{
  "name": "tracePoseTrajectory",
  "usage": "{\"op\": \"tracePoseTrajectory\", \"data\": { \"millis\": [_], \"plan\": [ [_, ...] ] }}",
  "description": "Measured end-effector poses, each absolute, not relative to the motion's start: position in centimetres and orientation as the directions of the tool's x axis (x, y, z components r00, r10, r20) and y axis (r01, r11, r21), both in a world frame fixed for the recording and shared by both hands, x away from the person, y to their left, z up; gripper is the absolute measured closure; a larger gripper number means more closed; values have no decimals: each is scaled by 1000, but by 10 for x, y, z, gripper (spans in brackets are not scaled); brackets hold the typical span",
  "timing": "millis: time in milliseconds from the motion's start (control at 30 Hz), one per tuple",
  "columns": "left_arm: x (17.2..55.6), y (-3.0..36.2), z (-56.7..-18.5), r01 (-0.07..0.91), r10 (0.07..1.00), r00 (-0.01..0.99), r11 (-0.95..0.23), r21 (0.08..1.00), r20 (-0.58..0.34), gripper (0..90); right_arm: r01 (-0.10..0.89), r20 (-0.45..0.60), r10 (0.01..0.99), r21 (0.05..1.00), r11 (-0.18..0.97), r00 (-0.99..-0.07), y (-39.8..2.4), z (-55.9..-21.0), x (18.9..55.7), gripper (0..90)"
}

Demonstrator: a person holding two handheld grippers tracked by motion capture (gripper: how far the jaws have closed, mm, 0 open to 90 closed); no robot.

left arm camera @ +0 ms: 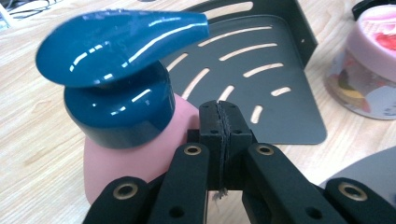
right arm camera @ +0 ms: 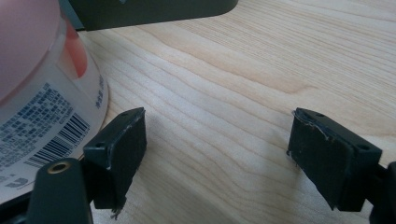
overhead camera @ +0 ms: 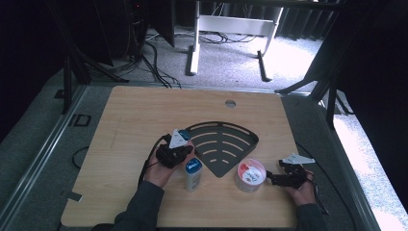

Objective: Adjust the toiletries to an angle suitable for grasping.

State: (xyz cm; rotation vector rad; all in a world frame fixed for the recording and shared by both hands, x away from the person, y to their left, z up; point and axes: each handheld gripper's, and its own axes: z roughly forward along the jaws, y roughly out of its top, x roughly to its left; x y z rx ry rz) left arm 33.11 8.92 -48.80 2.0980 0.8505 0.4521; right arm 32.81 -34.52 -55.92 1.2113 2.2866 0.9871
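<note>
Left hand-held gripper (left arm camera: 219,109): jaws pressed together, nothing between them. It sits just beside a pump bottle (left arm camera: 126,116), pink body with a dark blue pump head, which stands upright on the wooden surface (overhead camera: 139,115). In the left gripper view the closed tips are to the right of the bottle's shoulder; cannot tell whether they touch it.

Right hand-held gripper (right arm camera: 217,154): jaws spread wide, bare wood between them. Left jaw is right next to a round tub (right arm camera: 42,88) with a pink lid and a barcode label; contact not clear. The tub is outside the jaws, not between them.

High view: left hand-held gripper (overhead camera: 174,153) held in the person's left hand near the middle front of the surface, bottle (overhead camera: 193,174) just to its right. Tub (overhead camera: 250,175) stands further right, with the right hand-held gripper (overhead camera: 284,177) just beside it on the right.

A dark fan-shaped slotted tray (overhead camera: 223,144) lies flat behind and between bottle and tub, its pointed end toward the person. Bottle and tub both stand on the wood, just off the tray's edge.
</note>
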Motion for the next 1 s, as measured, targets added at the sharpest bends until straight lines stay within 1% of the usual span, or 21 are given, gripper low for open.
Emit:
{"op": "tracePoseTrajectory", "data": {
  "millis": [333,467,733,833,933,1000],
  "plan": [
    [344,96,-493,428,718,696,-434,792,18,886,568,1,827,728,385,-562,-345,-559,328,190],
    [343,97,-492,441,726,688,-431,787,13,873,568,1,827,727,385,-562,-345,-559,328,190],
    [323,106,-472,424,703,711,-393,816,-30,842,569,3,827,728,384,-562,-345,-559,328,190],
    [313,109,-462,407,693,720,-391,825,-26,838,568,2,827,728,384,-562,-345,-559,328,190],
    [305,115,-451,402,685,726,-350,846,-61,833,569,3,828,728,383,-561,-345,-559,328,189],
    [299,116,-443,388,679,731,-333,859,-67,830,568,3,828,728,383,-561,-345,-559,328,189]
  ]
}}
